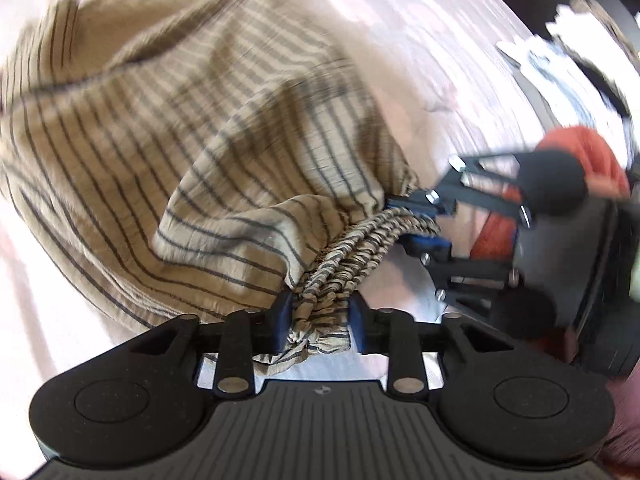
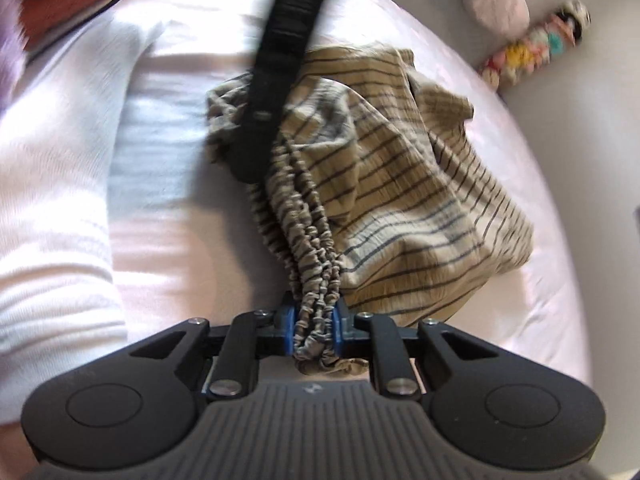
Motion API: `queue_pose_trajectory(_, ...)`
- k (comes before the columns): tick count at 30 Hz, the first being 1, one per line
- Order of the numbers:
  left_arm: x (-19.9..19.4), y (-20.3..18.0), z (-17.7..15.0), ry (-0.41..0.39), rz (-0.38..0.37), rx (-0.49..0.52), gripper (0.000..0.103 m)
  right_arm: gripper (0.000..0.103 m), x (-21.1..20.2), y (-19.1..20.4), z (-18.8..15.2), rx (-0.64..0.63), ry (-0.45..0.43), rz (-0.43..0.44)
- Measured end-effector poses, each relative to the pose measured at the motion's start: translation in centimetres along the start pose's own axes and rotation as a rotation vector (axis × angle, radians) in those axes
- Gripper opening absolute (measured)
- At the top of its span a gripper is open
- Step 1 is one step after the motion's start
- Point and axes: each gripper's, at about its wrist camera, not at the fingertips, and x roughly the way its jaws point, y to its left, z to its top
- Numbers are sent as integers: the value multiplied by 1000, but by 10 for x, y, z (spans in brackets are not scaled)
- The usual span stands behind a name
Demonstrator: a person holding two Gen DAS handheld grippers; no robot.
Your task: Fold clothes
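The tan crinkled garment with thin dark stripes lies bunched on the pale pink bedsheet. Its gathered elastic waistband runs taut between both tools: the left gripper pinches one end, the right gripper the other, the body sagging beside it.

The right gripper pinches the gathered elastic waistband of a tan striped garment, which spreads beyond it over a pale pink bed.
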Motion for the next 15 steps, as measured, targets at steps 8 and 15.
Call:
queue_pose_trajectory(8, 6, -48, -7, -47, 248, 343, 54, 19, 11, -33, 0, 236, 11, 168)
queue_pose_trajectory(15, 47, -85, -41, 37, 519, 726, 56, 19, 17, -56, -8, 463, -4, 308)
